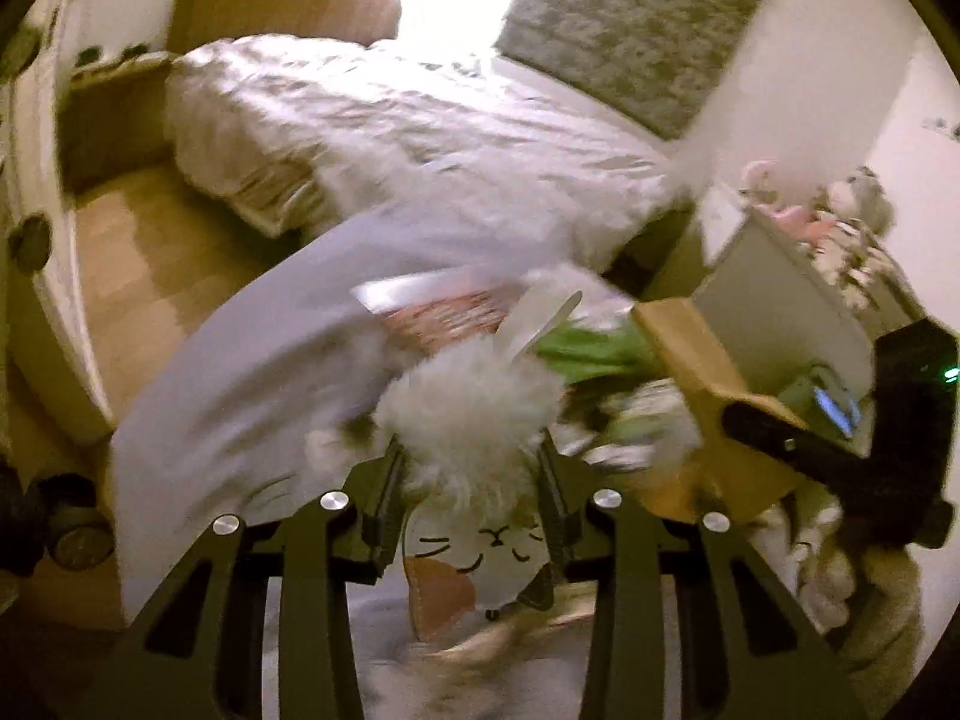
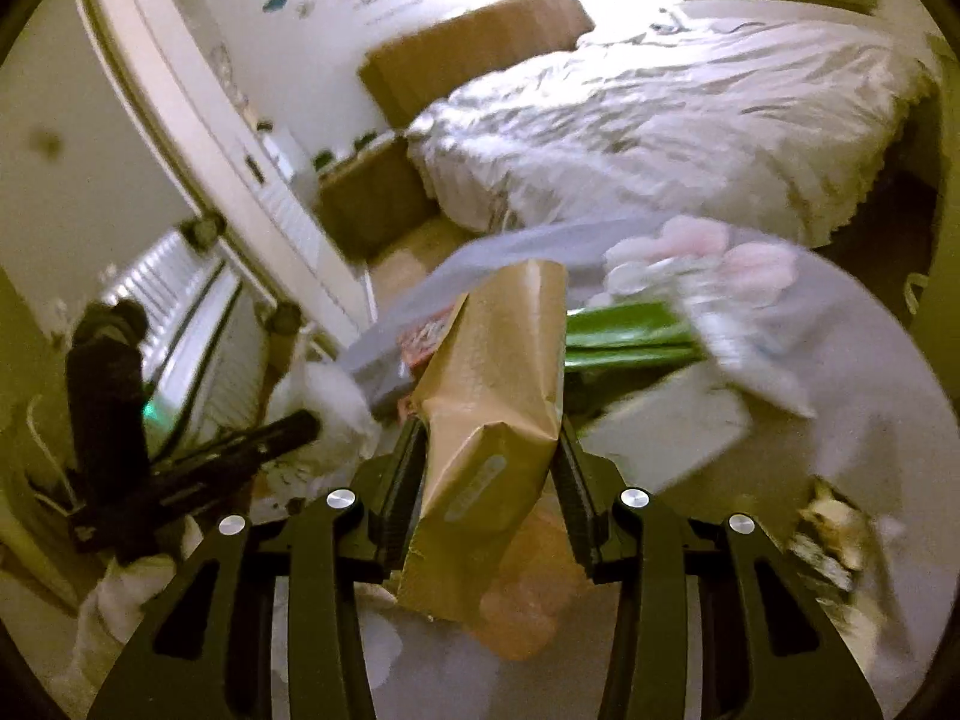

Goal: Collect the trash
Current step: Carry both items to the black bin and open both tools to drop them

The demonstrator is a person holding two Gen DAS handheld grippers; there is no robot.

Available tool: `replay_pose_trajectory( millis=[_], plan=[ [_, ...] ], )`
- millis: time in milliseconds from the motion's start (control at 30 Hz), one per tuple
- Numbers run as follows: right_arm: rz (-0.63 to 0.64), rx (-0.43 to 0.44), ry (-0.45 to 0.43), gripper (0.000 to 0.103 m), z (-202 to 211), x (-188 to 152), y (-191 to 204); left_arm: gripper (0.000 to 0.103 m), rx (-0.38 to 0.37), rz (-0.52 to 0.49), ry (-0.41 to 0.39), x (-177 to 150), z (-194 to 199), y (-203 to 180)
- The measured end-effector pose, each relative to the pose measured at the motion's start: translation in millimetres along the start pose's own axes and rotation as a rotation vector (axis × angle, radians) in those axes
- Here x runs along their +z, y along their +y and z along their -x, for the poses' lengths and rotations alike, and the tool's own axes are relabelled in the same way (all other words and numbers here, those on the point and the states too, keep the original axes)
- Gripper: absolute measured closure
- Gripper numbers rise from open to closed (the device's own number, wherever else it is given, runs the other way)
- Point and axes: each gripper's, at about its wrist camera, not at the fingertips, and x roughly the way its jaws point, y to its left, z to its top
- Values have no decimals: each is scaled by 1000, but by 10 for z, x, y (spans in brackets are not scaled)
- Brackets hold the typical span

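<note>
My left gripper [image 1: 471, 456] is shut on a fluffy white item [image 1: 468, 414] with a sleeping cat face drawn on its lower part. My right gripper [image 2: 489, 426] is shut on a creased brown paper package [image 2: 498, 372], which stands tilted between the pads. In the left wrist view, the right gripper [image 1: 774, 432] holds that package [image 1: 690, 360] just right of the fluffy item. In the right wrist view, the left gripper [image 2: 282, 432] is at lower left with the white fluff [image 2: 324, 396] at its tip. Behind both lie a green wrapper [image 1: 588, 348] and a red patterned wrapper [image 1: 444, 318], blurred.
A pale grey sheet or bag [image 1: 240, 372] spreads under the litter. Beyond it stands a bed [image 1: 420, 138] with a crumpled white cover and a brown headboard [image 1: 282, 6]. A shelf with plush toys [image 1: 840, 222] is at right. A white door [image 2: 198, 138] and a radiator [image 2: 198, 330] stand at left.
</note>
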Motion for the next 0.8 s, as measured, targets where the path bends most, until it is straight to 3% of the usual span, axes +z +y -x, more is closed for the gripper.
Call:
replay_pose_trajectory(
  millis=[167, 400, 567, 800],
  plan=[
    [-90, -49, -114, 60, 626, -25, -496, 65, -120, -88, -11, 205, -41, -704],
    [-270, -249, -239, 60, 1458, -319, -1543, 65, -310, -243, 86, 195, -701, -1993],
    [-403, -366, -248, 60, 1707, -641, -2266, 65, -421, -317, 203, -11, -1249, -2786],
    [-549, -435, -187, 60, 1635, -1058, -3052, 65, -457, -363, 341, -300, -1958, -3485]
  ],
)
